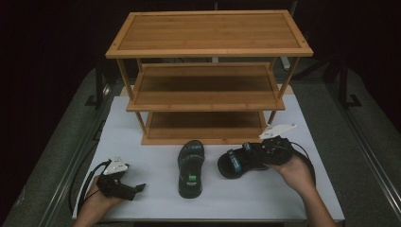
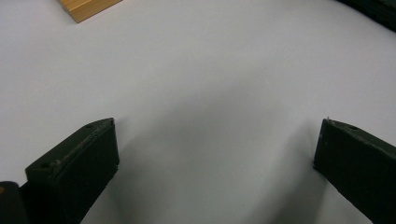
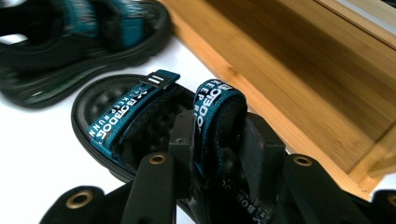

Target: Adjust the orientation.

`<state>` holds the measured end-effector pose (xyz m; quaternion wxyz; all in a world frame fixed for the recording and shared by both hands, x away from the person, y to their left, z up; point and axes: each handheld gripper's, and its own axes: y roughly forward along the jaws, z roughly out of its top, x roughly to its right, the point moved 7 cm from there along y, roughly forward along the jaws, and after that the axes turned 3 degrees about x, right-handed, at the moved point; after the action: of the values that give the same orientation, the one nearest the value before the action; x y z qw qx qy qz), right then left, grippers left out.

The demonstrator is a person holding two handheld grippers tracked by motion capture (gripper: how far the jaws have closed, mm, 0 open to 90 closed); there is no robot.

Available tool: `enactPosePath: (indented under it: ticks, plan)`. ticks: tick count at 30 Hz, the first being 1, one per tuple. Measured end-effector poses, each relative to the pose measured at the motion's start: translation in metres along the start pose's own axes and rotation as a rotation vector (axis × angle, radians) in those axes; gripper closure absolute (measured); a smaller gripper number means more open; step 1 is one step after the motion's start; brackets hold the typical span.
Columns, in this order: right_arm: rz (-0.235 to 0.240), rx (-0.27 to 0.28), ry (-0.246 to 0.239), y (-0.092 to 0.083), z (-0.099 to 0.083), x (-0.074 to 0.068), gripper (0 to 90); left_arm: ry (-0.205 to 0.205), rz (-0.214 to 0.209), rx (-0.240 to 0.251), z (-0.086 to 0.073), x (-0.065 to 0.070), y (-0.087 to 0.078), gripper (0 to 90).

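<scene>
Two black sandals with teal straps lie on the white tabletop (image 1: pixel 137 142) in front of a wooden shoe rack (image 1: pixel 208 47). The right-hand sandal (image 1: pixel 235 163) is tilted, and my right gripper (image 1: pixel 255 153) reaches it from the right. In the right gripper view the gripper (image 3: pixel 219 140) is shut on that sandal's rear teal strap (image 3: pixel 217 105), one jaw on each side of it. The other sandal (image 1: pixel 190 168) lies flat at the centre, toe towards the rack, and appears again as the farther sandal (image 3: pixel 84 37). My left gripper (image 1: pixel 139 187) rests at the front left, open (image 2: pixel 215 158) over bare table.
The rack has three bamboo shelves, all bare; its bottom shelf (image 3: pixel 303 70) stands just behind the held sandal. A corner of the rack (image 2: pixel 86 7) shows ahead of the left gripper. Dark floor and metal rails border the table on both sides.
</scene>
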<state>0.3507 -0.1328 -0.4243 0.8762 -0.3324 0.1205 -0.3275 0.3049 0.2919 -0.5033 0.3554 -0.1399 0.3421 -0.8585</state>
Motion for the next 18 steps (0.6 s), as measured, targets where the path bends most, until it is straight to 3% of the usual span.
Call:
enactPosePath:
  ticks: [8,11,15,16,18]
  plan:
    - [-0.091,-0.023,0.068,0.024,0.012,-0.001,65.5,-0.001,-0.001,0.001,0.000,0.000,0.000,0.0]
    - [-0.085,-0.022,0.059,0.027,0.013,-0.004,57.7,-0.001,-0.001,0.001,0.000,0.000,0.000,0.0]
    - [-0.040,-0.007,0.075,0.023,0.014,-0.005,50.4,-0.002,-0.001,0.002,0.000,0.000,0.000,0.0]
    - [-0.029,0.027,0.080,0.016,0.016,-0.005,44.5,-0.001,-0.001,0.001,0.000,0.000,0.000,0.0]
    - [-0.031,0.062,0.079,0.006,0.018,-0.003,44.6,-0.001,-0.001,0.001,0.000,0.000,0.000,0.0]
